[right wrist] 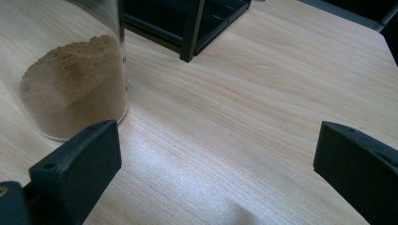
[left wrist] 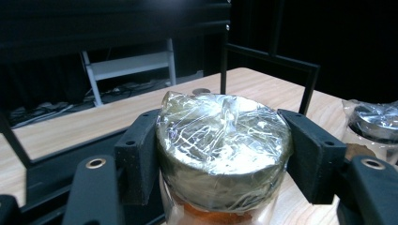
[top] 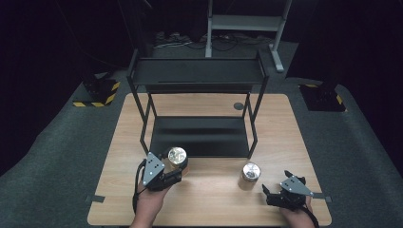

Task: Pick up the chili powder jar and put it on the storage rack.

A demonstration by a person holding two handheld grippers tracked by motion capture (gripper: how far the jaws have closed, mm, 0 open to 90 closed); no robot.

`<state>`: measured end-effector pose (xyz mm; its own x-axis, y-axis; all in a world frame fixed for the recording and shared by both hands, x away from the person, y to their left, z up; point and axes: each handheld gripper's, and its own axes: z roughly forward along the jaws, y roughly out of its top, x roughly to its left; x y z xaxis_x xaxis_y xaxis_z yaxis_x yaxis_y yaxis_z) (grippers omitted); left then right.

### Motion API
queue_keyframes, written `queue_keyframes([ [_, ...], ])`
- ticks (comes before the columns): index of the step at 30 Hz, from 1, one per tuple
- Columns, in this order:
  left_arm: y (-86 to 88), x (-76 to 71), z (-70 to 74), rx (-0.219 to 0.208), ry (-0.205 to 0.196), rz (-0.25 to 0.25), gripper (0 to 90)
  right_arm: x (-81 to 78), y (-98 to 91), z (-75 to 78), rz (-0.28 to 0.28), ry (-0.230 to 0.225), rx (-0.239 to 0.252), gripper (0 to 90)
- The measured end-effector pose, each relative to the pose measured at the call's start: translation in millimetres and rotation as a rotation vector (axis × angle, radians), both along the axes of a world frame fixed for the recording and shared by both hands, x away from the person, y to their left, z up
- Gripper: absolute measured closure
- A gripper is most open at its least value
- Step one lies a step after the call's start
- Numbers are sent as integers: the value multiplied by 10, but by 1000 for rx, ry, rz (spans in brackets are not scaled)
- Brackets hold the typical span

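The left gripper (top: 172,175) holds a jar (top: 176,160) at the front left of the surface (top: 209,199), just in front of the lower shelf of a black rack (top: 199,135). In the left gripper view its fingers (left wrist: 137,157) press on both sides of the jar (left wrist: 223,150) right at the wrapped lid, one on each flank, the lid between them and rising a little above them. Clear film crinkles over the metal lid and down the glass; orange-brown contents show beneath the lid at the bottom edge of that view. From these views I cannot tell whether the jar's base rests on the surface or hangs just above it.

A second jar (top: 249,175) stands upright at the front right of the surface, well apart from the first and in front of the rack's right leg. It also shows at the right edge of the left gripper view (left wrist: 373,122), film-wrapped as well.

The right gripper (top: 275,192) lies low at the front right corner, just beside the second jar and nearer the person. Its fingers (right wrist: 82,164) stand wide apart with nothing but bare wood between them. In the right gripper view the second jar (right wrist: 77,91), holding tan powder, stands just beyond the finger on that view's left, outside the gap; whether it touches that finger I cannot tell.
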<state>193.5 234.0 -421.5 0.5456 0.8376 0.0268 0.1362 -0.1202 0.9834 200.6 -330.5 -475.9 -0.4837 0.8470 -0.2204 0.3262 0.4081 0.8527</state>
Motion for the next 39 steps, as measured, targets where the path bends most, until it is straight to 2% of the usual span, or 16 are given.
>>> queue_keyframes([
  [7, 78, -50, 139, -12, -21, 28, 346, 1, -1, 1, -2, 1, 2, 2],
  [12, 128, -59, 240, -36, -37, 39, 346, 1, -3, 0, -3, 2, 4, 1],
  [17, 148, -51, 350, -34, -55, 49, 346, 4, -5, 2, -3, 3, 5, 2],
  [27, 214, 19, 623, -64, -86, 67, 346, 7, -13, 3, -4, 6, 11, 2],
  [39, 220, 87, 809, -72, -108, 77, 347, 8, -27, 1, -5, 5, 17, 2],
])
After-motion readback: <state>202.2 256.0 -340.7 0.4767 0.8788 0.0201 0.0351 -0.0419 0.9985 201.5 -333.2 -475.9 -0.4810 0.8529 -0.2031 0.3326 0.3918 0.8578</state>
